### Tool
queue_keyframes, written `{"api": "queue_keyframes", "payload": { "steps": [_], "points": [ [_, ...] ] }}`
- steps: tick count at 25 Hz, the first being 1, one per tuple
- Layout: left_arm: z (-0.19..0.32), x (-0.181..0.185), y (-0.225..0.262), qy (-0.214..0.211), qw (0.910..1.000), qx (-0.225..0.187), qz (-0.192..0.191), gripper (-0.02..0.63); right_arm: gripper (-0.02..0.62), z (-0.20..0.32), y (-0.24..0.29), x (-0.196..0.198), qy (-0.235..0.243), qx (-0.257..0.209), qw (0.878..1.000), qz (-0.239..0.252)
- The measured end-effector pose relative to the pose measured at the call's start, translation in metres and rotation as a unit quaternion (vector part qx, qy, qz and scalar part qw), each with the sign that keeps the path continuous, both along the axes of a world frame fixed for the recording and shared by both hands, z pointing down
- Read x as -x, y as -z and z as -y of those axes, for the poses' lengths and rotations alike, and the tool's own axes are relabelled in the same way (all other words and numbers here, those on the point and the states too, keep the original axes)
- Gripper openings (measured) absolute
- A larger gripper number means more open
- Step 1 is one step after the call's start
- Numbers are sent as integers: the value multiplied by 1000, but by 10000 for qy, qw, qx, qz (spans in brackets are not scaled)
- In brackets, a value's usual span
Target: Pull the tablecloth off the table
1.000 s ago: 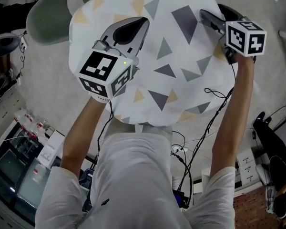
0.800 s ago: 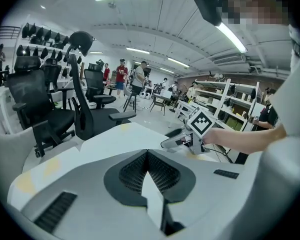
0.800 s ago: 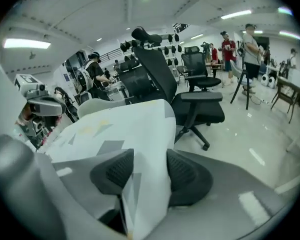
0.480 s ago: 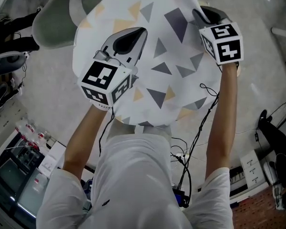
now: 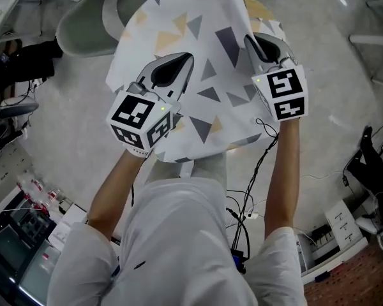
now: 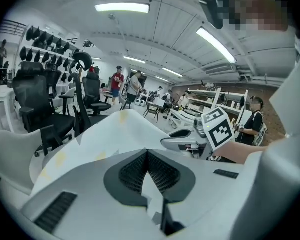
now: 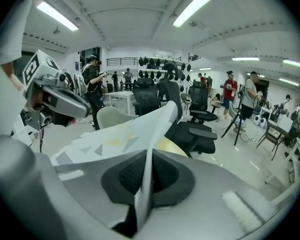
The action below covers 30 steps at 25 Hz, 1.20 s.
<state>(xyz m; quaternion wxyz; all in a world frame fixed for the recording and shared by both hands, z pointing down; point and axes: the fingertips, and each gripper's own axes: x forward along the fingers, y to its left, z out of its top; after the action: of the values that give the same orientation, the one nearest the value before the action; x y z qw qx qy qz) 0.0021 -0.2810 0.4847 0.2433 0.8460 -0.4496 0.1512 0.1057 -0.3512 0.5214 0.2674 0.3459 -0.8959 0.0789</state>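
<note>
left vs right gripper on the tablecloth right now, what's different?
Left gripper pinches the tablecloth on its left side, where the cloth lies flat. Right gripper grips the right side, and its jaws have just closed on an upright fold. Both are shut on cloth.

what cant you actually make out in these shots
Table: the cloth covers nearly all of it; only a yellowish bit shows, in the right gripper view.
Cloth's far edge: cut off by the top of the head view.
Pinch points: in the head view the left claw and right claw hide them with their own bodies.
Distant people: too small, both gripper views.
</note>
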Motion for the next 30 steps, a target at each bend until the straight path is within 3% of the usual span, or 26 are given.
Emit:
{"api": "queue_keyframes", "payload": {
  "steps": [4,12,13,14,17,19,24,27,30],
  "points": [
    [-69,39,28,27,9999,-131,-52,6,17,-79,54,37,90,-583,9981,178],
    [-107,66,56,-4,9983,-559,-184,6,17,-155,107,46,256,-1137,9925,379],
    [-102,70,62,-64,9982,-581,-154,45,17,-161,114,49,301,-1185,9918,382],
    [-96,73,68,-141,9984,-544,-104,128,17,-167,123,51,349,-1229,9911,378],
    [-100,91,88,-367,9983,-423,187,197,17,-210,153,68,543,-1314,9892,355],
    [-123,112,101,-433,9959,-647,459,257,17,-258,171,86,757,-1439,9863,282],
    [-164,150,142,-655,9786,-1436,1319,399,17,-343,203,111,1148,-1751,9773,-322],
    [-196,152,148,-1266,9576,-1758,1901,454,17,-375,213,116,1189,-1934,9718,-642],
    [-235,145,131,-2134,9461,-1529,1898,449,17,-401,217,123,1047,-2024,9704,-794]
  ]
}}
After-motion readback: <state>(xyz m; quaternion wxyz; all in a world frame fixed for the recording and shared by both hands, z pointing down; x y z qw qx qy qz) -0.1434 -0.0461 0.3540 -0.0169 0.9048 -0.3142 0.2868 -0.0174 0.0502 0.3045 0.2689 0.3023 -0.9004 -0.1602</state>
